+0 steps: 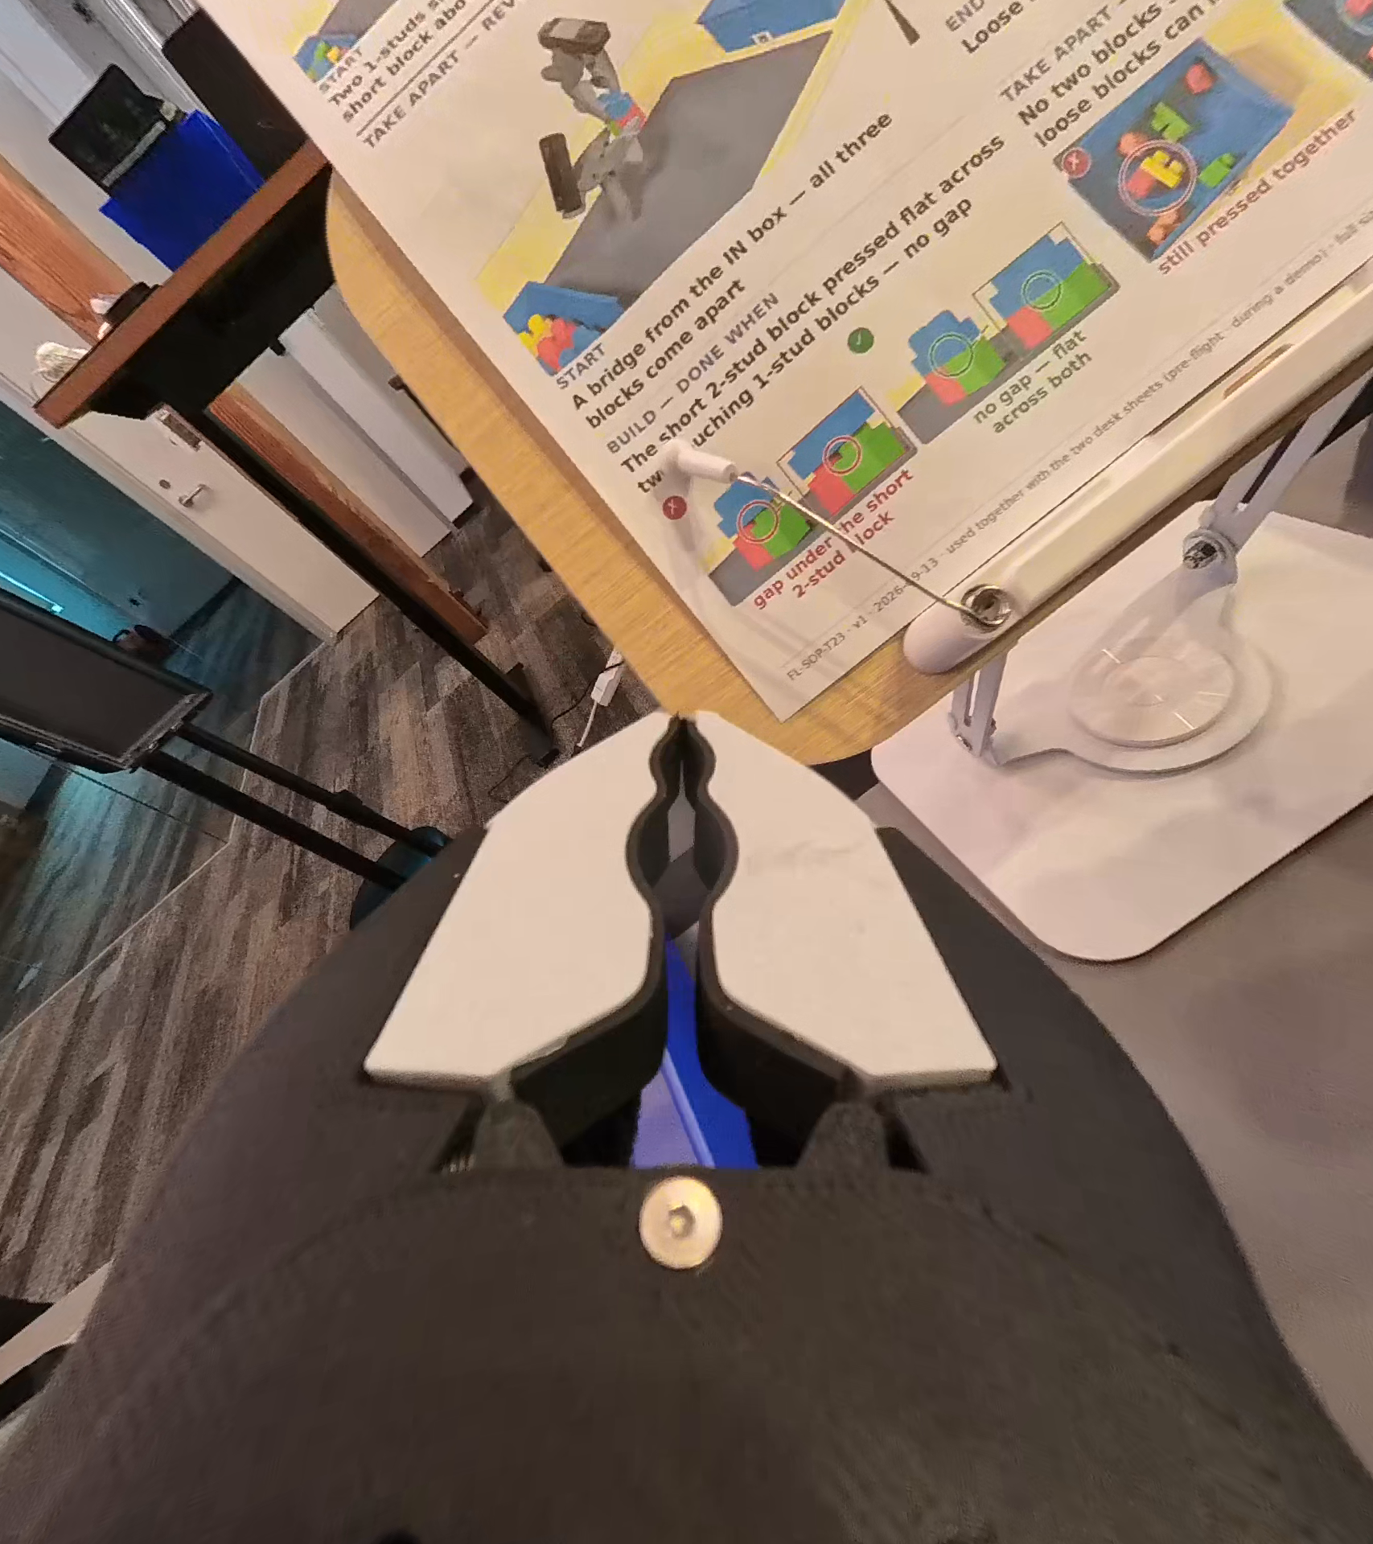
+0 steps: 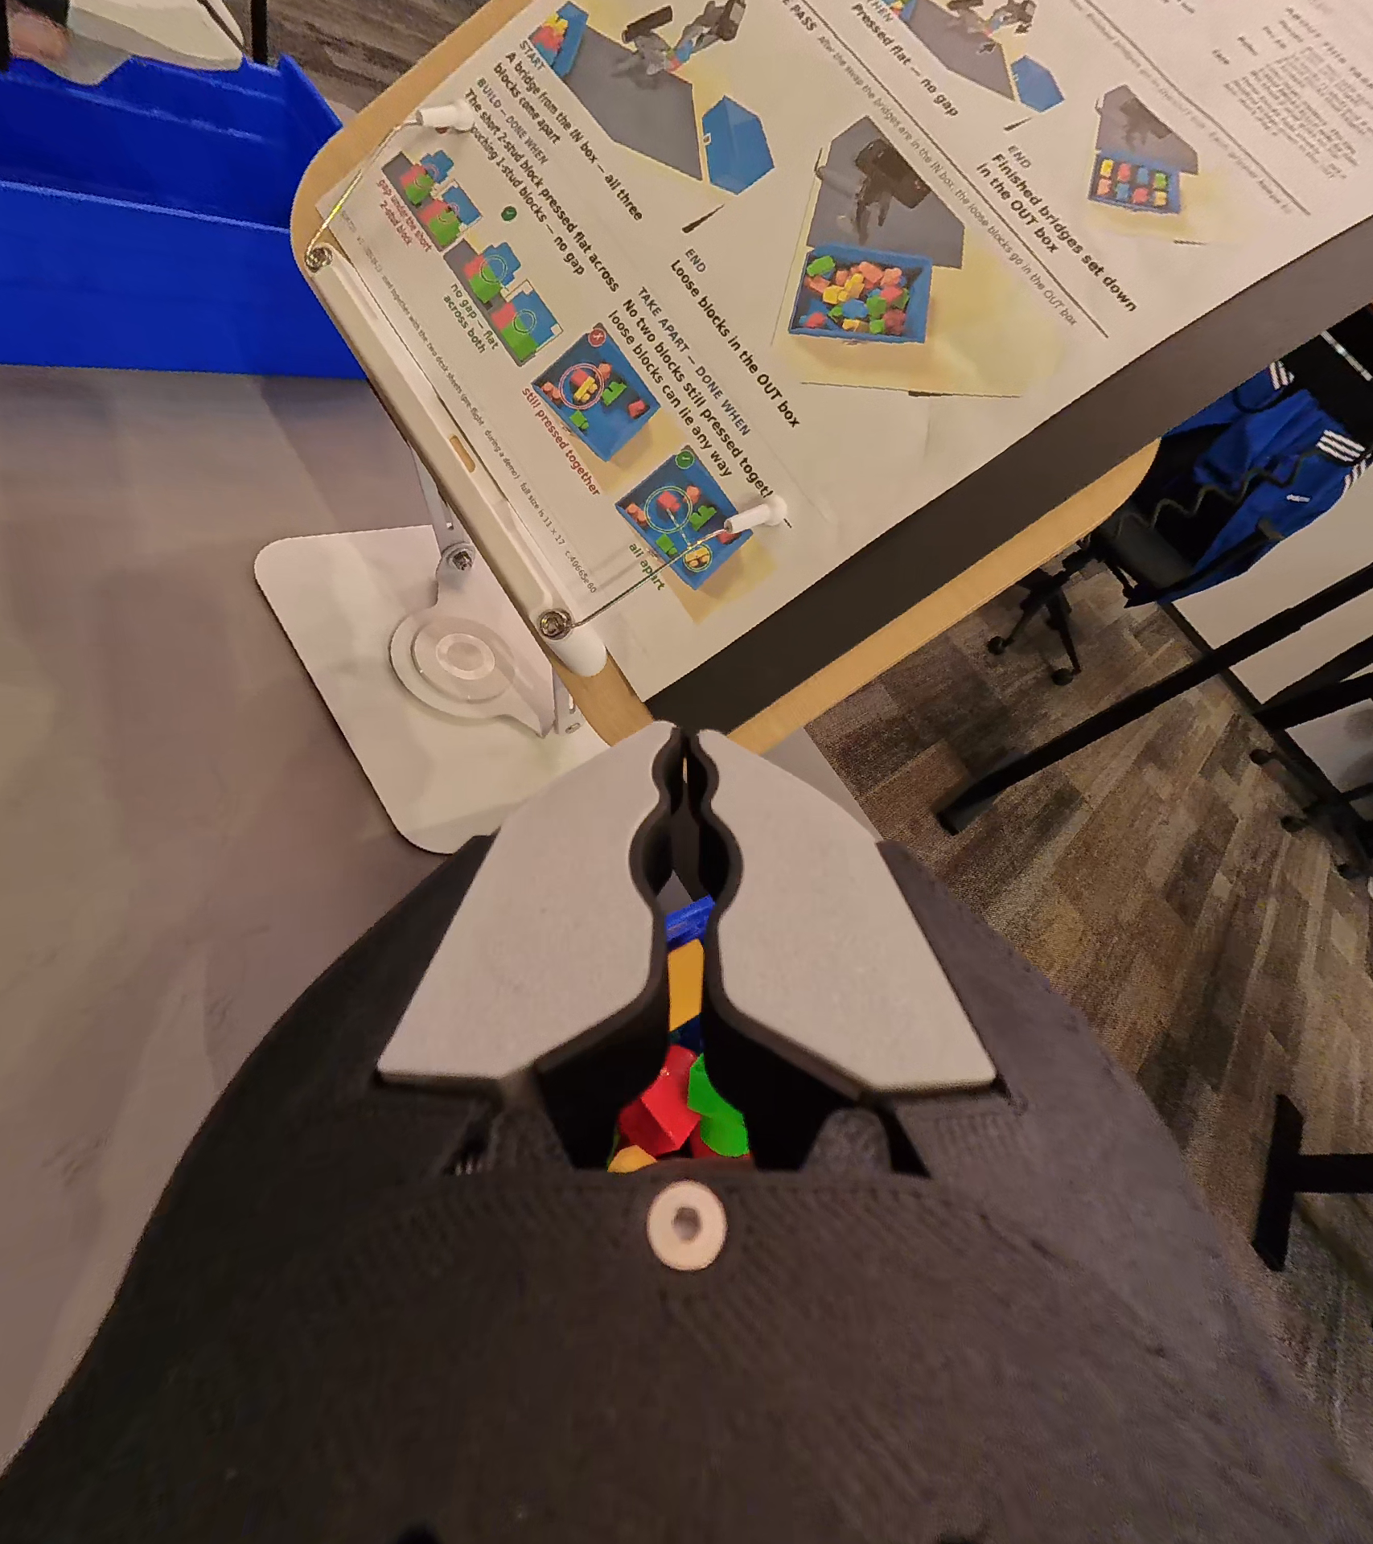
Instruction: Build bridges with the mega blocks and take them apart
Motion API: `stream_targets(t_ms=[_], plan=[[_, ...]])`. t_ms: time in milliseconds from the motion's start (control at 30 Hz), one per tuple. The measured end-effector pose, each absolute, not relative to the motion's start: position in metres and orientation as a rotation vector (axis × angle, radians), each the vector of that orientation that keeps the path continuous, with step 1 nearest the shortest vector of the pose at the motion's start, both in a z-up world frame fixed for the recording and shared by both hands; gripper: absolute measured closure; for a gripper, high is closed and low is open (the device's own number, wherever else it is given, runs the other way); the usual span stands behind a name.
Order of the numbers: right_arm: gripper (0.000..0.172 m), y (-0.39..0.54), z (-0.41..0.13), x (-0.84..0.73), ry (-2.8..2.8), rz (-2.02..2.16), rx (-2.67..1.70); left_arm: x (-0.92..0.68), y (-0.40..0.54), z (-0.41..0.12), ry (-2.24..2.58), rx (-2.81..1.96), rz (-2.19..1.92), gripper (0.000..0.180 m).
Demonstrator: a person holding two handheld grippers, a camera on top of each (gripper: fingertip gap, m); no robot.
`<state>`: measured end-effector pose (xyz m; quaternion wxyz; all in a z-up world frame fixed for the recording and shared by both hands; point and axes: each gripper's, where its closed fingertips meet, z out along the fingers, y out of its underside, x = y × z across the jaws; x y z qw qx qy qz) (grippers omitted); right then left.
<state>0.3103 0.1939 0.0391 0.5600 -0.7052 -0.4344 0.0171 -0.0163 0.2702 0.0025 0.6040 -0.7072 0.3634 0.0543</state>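
My left gripper [image 1: 679,725] is shut, its pale fingertips [image 1: 582,877] meeting with nothing between them; it is raised above the grey table [image 1: 1293,1086]. Through the slot behind its fingers a strip of something blue [image 1: 695,1086] shows below. My right gripper [image 2: 687,737] is also shut with nothing between its tips. Through its slot I see several loose mega blocks below, red [image 2: 660,1107], green [image 2: 716,1111] and yellow [image 2: 684,973]. Neither gripper touches a block.
A tilted wooden board with a printed instruction sheet [image 1: 875,292] [image 2: 750,276] stands on a white base [image 1: 1151,802] [image 2: 382,668] ahead of both grippers. A blue bin [image 2: 106,242] sits at the far left of the grey table [image 2: 81,752]. Carpet, desks and chair legs lie beyond the table edge.
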Motion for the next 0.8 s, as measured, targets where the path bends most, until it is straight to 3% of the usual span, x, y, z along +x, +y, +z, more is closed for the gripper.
stream_targets(t_ms=[33, 200, 533, 800], plan=[[0.171, 0.193, 0.041, 0.311, -1.021, 0.034, -1.658, -0.018, 0.270, 0.005, 0.835, -1.631, 0.118, 0.180], [0.170, 0.189, 0.053, 0.318, -0.990, 0.010, -1.637, -0.034, 0.267, 0.024, 0.770, -1.600, 0.130, 0.178], [0.149, 0.159, 0.093, 0.348, -0.825, -0.166, -1.559, -0.100, 0.232, 0.073, 0.636, -1.553, -0.037, 0.148], [0.131, 0.148, 0.067, 0.415, -0.624, -0.327, -1.682, -0.191, 0.207, 0.039, 0.546, -1.689, 0.055, 0.131]])
